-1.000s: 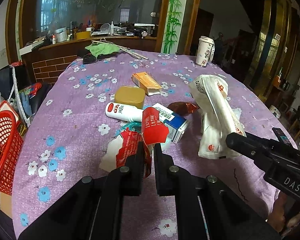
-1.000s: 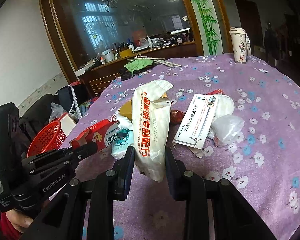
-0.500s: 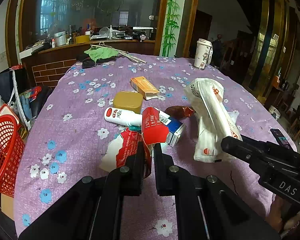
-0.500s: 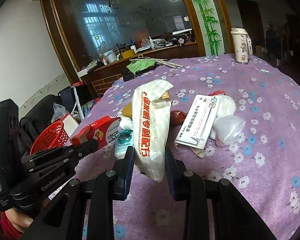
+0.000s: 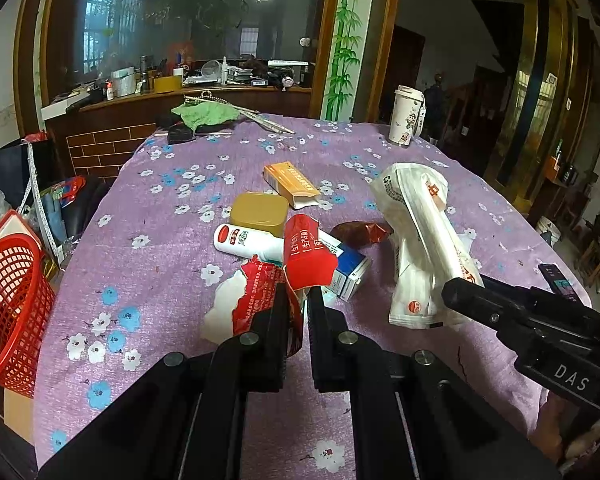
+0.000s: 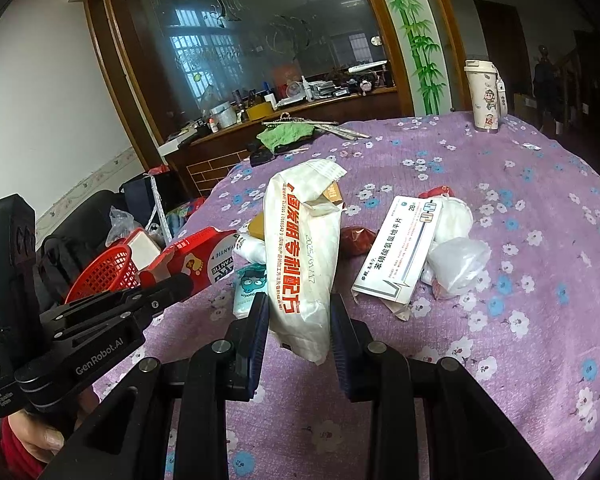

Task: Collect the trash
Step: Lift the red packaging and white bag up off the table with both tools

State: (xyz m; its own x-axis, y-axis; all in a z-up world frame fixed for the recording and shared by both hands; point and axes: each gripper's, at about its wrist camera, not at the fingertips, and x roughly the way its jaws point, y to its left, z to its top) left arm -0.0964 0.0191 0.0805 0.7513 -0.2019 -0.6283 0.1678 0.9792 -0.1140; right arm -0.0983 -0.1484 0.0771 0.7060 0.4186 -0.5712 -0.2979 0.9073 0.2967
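Note:
My left gripper [image 5: 298,300] is shut on a torn red wrapper [image 5: 306,258] and holds it above the purple flowered tablecloth [image 5: 148,240]. The same red wrapper [image 6: 196,256] shows at the left of the right wrist view. My right gripper [image 6: 298,312] is shut on a long white bag with red lettering [image 6: 304,248], lifted off the cloth; the white bag [image 5: 424,236] also shows at the right of the left wrist view. On the table lie a white tube [image 5: 246,242], a gold tin [image 5: 260,210], an orange box [image 5: 292,180] and a blue-white box [image 5: 350,270].
A red mesh basket [image 5: 8,304] stands beside the table at the left. A white medicine box [image 6: 400,248], crumpled white plastic [image 6: 458,260] and a brown wrapper [image 6: 356,240] lie mid-table. A white cup [image 5: 406,120] and green cloth [image 5: 204,114] sit at the far edge.
In the left wrist view the table trash has slid down and left a little; the red wrapper has drifted slightly. Both grips are unchanged.

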